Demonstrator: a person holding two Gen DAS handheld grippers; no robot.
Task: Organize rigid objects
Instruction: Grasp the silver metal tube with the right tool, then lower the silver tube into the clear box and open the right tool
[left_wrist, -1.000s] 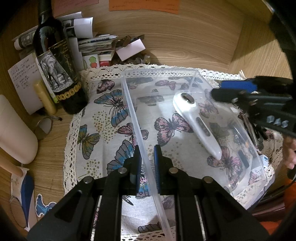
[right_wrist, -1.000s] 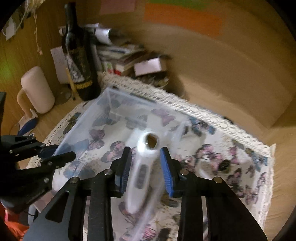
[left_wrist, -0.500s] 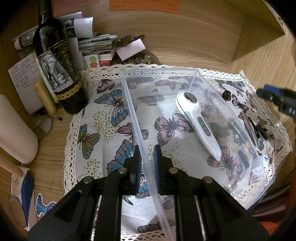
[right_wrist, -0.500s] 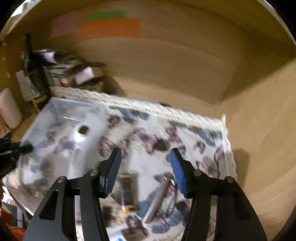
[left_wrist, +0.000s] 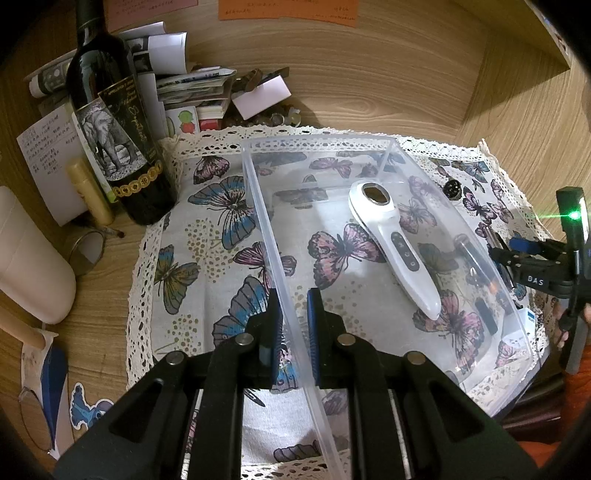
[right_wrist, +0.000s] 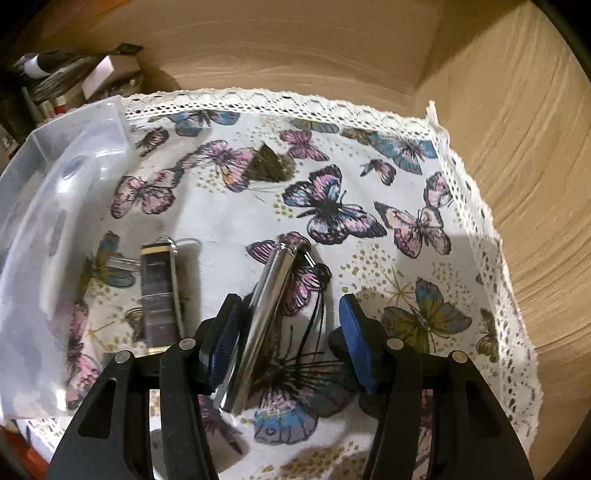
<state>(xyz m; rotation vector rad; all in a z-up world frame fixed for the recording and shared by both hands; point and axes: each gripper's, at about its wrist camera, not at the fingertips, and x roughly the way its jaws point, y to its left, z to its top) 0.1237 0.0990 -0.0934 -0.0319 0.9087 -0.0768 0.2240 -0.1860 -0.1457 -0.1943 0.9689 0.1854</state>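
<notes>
Seen through the clear plastic bin's (left_wrist: 369, 147) far wall, the small things on the butterfly-print cloth with a lace edge (right_wrist: 369, 155) blur into dark smears, and the right gripper (right_wrist: 291, 339) is cut off at the frame edge in the left view. The left gripper (left_wrist: 293, 325) is pinched narrow on the bin's thin near wall, and one smooth white handheld device with a round dark head (left_wrist: 391, 236) lies inside. The right gripper's ribbed blue pads (right_wrist: 354, 343), whose jaws have just been opening, stand apart around one shiny metal cylinder (right_wrist: 266, 314) with a black tassel, not pressing it; one dark flat rectangular piece with gold ends (right_wrist: 159, 295) lies just beside.
</notes>
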